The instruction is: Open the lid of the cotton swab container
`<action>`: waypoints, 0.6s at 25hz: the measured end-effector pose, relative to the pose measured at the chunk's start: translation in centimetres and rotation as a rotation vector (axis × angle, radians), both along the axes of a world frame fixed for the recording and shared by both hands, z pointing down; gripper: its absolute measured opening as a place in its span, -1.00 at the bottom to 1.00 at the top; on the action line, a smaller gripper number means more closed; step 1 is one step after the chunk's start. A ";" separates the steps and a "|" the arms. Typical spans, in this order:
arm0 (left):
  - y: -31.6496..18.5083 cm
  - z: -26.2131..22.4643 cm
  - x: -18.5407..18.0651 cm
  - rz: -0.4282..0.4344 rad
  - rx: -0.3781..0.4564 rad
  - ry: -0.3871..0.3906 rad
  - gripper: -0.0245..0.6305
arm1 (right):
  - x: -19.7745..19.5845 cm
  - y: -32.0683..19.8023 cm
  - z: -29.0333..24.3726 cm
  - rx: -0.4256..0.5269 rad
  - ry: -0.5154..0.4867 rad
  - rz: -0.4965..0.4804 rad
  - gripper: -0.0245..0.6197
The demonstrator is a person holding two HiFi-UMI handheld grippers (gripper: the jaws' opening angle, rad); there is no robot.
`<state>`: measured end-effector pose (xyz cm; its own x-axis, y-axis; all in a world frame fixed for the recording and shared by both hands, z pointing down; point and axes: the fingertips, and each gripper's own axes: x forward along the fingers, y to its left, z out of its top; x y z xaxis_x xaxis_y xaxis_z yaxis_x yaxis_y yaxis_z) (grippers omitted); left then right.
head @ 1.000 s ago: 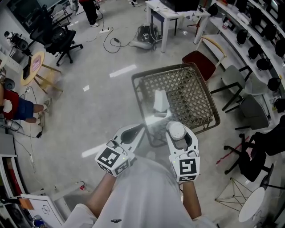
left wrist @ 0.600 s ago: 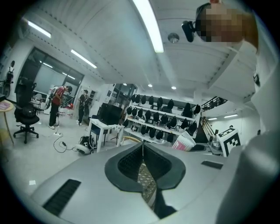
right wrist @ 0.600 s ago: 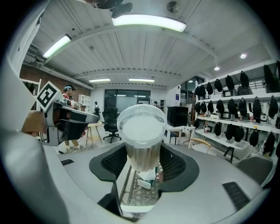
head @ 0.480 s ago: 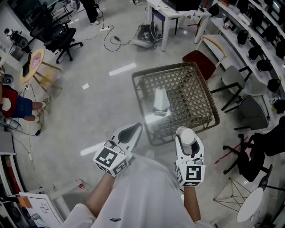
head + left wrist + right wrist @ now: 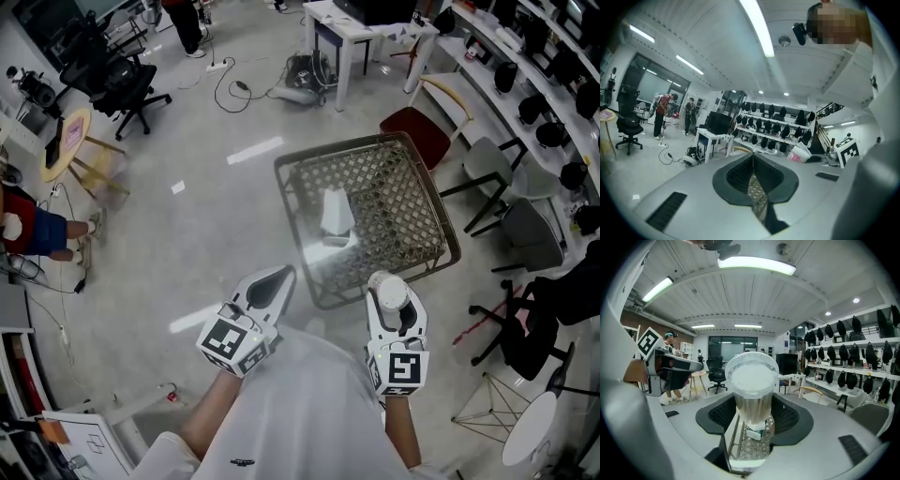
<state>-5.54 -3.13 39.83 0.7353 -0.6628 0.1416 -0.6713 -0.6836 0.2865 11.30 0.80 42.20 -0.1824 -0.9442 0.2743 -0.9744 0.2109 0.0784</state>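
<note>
Shifted rightward, cotton swab container (image 5: 751, 408) stands upright, lid (image 5: 751, 372) facing up.

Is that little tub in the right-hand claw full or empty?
Full: white swab tips pack the tub right up to its rim.

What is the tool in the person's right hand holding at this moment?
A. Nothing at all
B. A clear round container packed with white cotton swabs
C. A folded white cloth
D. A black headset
B: in the right gripper view, the cotton swab container stands upright between the jaws of the right tool, which close on its clear sides.
</note>
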 end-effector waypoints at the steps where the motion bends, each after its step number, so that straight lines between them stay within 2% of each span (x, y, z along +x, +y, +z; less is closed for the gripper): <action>1: 0.0 0.0 0.0 -0.001 0.002 0.001 -0.91 | -0.1 0.1 0.0 0.001 0.000 -0.003 -0.22; 15: 0.5 0.5 0.4 0.012 -0.006 -0.010 -0.91 | 0.5 0.3 0.6 -0.004 -0.014 0.018 -0.22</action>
